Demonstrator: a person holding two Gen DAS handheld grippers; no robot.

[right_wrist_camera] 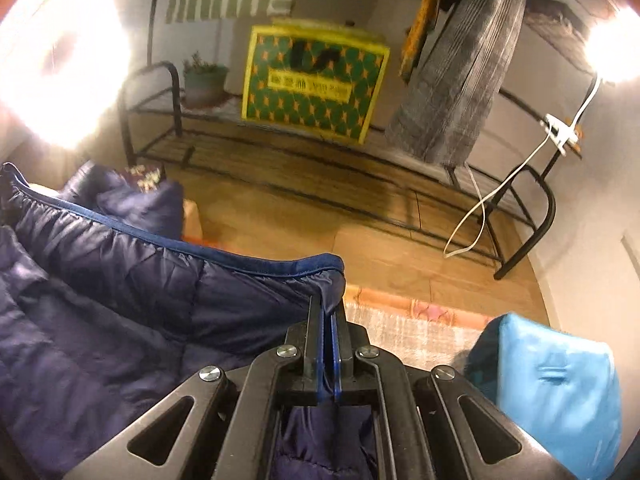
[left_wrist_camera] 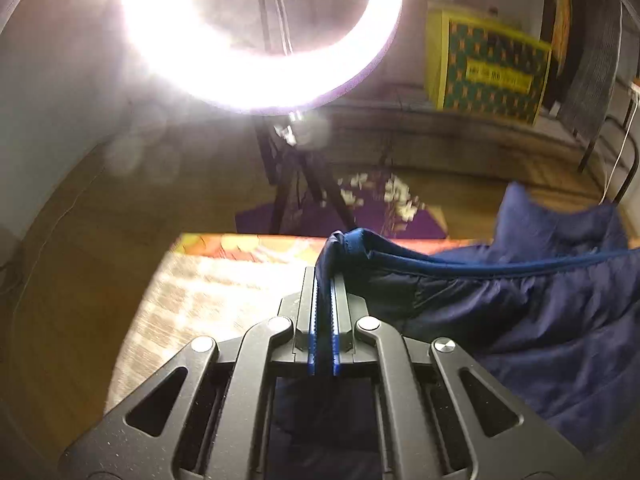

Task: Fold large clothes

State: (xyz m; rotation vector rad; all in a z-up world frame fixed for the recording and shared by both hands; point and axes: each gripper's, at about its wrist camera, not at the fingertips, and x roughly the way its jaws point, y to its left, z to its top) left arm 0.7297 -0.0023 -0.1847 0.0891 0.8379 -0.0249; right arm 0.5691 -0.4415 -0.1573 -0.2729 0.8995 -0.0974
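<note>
Jacket (left_wrist_camera: 520, 312) pinched by both grippers; only right wrist shows blue bundle (right_wrist_camera: 560, 392).

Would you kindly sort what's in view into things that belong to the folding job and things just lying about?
Belongs to the job:
- navy quilted jacket
- left hand-held gripper, shut on its trimmed edge
- right hand-held gripper, shut on the same edge

Just lying about:
- ring light
- yellow-green box
- potted plant
- light blue bag
</note>
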